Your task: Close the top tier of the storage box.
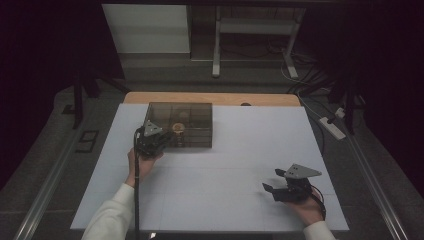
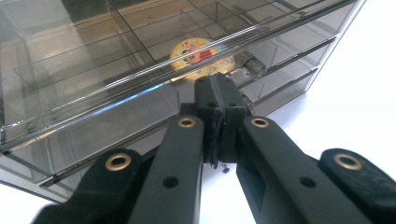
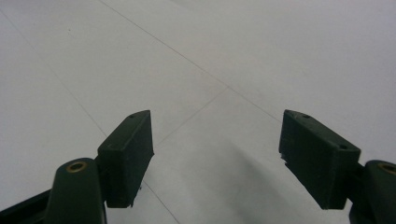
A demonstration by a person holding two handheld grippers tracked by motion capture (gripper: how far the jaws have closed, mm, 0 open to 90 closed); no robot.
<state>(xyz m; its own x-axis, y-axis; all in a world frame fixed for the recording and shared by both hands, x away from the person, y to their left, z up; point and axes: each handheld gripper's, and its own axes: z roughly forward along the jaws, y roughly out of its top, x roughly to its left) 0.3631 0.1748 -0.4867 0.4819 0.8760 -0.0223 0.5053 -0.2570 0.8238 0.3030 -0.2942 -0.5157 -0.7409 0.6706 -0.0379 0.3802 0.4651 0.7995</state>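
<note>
In the high view a smoky see-through box (image 1: 181,124) with several compartments stands on the white tabletop (image 1: 240,150), toward its far left part. A round yellow sticker-like disc (image 1: 178,128) shows inside the box, near its front wall. The left hand-held gripper (image 1: 159,144) is right at the box's front left corner, with the person's left hand (image 1: 141,162) and white sleeve (image 1: 111,215) behind it. The right hand-held gripper (image 1: 274,181) lies well apart from the box, toward the near right corner of the tabletop, its jaws spread. Beyond the box a strip of wood (image 1: 210,98) edges the tabletop, and farther back are a grey floor, a white panel (image 1: 146,29), metal desk legs (image 1: 217,45) and loose cables (image 1: 300,75) in a dark room.

In the left gripper view the left hand-held gripper (image 2: 217,100) has its jaws clenched tight together, tips against the front of the box (image 2: 116,88); whether anything is pinched between them I cannot tell. Through the box's tinted walls, dividers and stacked drawer fronts are visible, and the yellow disc (image 2: 201,56) with a cartoon print sits in a compartment just behind the tips.

In the right gripper view the right hand-held gripper (image 3: 215,149) is released, jaws wide apart over bare white tabletop (image 3: 233,56) crossed by faint seam lines.
</note>
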